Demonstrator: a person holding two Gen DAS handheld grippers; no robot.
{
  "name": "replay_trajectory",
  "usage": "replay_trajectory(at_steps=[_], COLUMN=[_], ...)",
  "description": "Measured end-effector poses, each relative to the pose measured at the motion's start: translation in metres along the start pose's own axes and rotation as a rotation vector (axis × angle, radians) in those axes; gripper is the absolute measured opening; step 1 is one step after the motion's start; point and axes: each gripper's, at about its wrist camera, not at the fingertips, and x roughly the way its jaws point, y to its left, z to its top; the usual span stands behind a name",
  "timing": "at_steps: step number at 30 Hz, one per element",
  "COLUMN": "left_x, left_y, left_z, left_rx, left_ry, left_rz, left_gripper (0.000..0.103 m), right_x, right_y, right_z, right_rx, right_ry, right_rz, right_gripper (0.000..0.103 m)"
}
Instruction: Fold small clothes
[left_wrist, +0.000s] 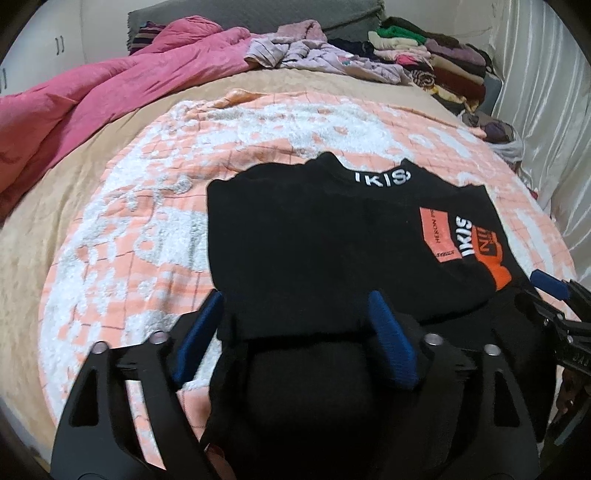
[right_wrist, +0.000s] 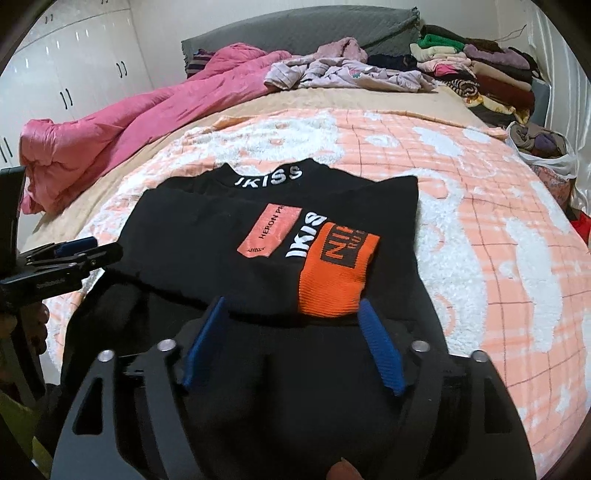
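Note:
A black top (left_wrist: 314, 229) with white lettering on the collar and orange patches (right_wrist: 332, 273) lies folded on a peach-and-white blanket (left_wrist: 147, 221). In the left wrist view my left gripper (left_wrist: 295, 299) stands open over the top's near left edge, and its blue pads (left_wrist: 391, 343) are clear of the cloth. My right gripper (right_wrist: 291, 302) is open too, over the near edge just below the orange patch. Each gripper shows in the other's view: the right gripper (left_wrist: 550, 286) at the far right edge, the left gripper (right_wrist: 77, 247) at the left edge.
A pink duvet (left_wrist: 110, 85) is bunched along the bed's left side. Loose lilac clothes (left_wrist: 314, 51) and a stack of folded clothes (left_wrist: 443, 62) lie at the head. A plastic bag of clothes (right_wrist: 546, 147) sits at the right, by a white curtain (left_wrist: 535, 92). White wardrobes (right_wrist: 74, 74) stand to the left.

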Motion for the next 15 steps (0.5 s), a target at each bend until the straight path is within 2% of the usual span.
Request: replay_trajectory(at_steps=[2, 3, 5, 8, 15], left_x=[-0.008, -0.011, -0.019, -0.030, -0.052], left_y=[0.004, 0.005, 0.009, 0.017, 0.038], left_z=[0.000, 0.000, -0.001, -0.002, -0.011], left_rx=[-0.007, -0.010, -0.018, -0.034, -0.076], left_ry=[-0.012, -0.015, -0.026, -0.041, -0.060], left_rz=[0.001, 0.003, 0.009, 0.018, 0.034], left_gripper=[0.082, 0.086, 0.093, 0.093, 0.093], right_x=[-0.007, -0.010, -0.016, -0.024, -0.045], right_y=[0.001, 0.002, 0.003, 0.004, 0.006], right_z=[-0.001, -0.001, -0.002, -0.003, -0.012], right_rx=[-0.006, -0.007, -0.009, -0.012, -0.025], right_ry=[-0.013, -0.018, -0.029, -0.042, -0.064], right_rz=[0.002, -0.002, -0.001, -0.007, -0.017], right_gripper=[0.078, 0.083, 0.084, 0.089, 0.089])
